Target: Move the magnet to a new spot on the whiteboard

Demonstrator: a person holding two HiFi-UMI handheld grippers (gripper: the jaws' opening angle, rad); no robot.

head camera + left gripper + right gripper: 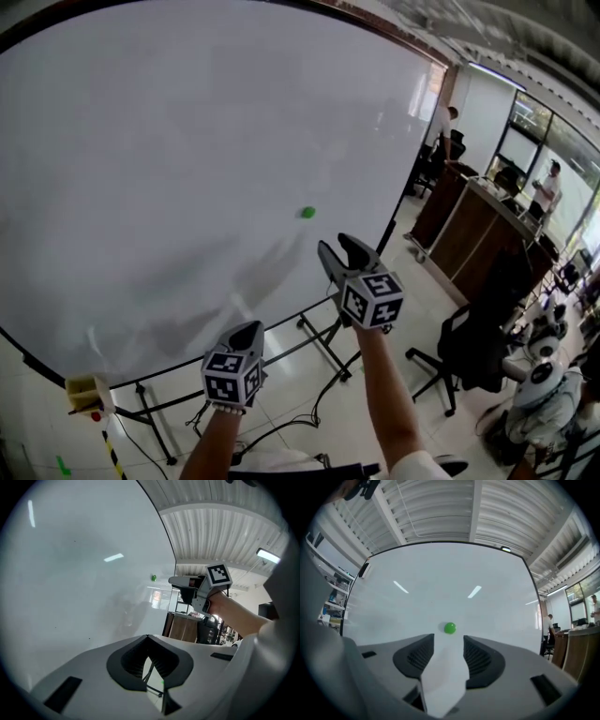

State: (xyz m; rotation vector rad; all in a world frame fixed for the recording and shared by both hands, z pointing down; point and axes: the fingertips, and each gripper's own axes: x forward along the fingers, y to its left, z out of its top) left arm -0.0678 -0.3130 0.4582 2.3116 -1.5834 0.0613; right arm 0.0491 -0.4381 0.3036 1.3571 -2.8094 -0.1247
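Head view shows a large white glossy whiteboard (169,169) on a black metal wheeled stand (319,339), filling most of the picture. A small round green magnet (307,213) sits on the board's surface, right of its middle and in its lower half.

The right gripper (339,246), grey with dark pads, is held up in front of the board just below and right of the magnet, with its black-and-white marker cube (373,299) facing the camera. The right gripper view shows its two jaws spread apart with only bare board showing in the gap. The magnet lies just beyond the jaw tips, centred above the gap. It is not between the pads and nothing touches it, so this tool is released and empty.

The left gripper (251,328) is lower and further left, near the board's bottom edge. In the left gripper view its jaw tips meet in a point, and nothing is caught between them. It is clenched on nothing. That view also catches the right gripper from the side, with the magnet a little way off its tips on the board.

To the right of the board stand a brown wooden counter (469,230) and a black office chair (469,347). A small pale yellow object (86,394) sits near the board's lower left corner.
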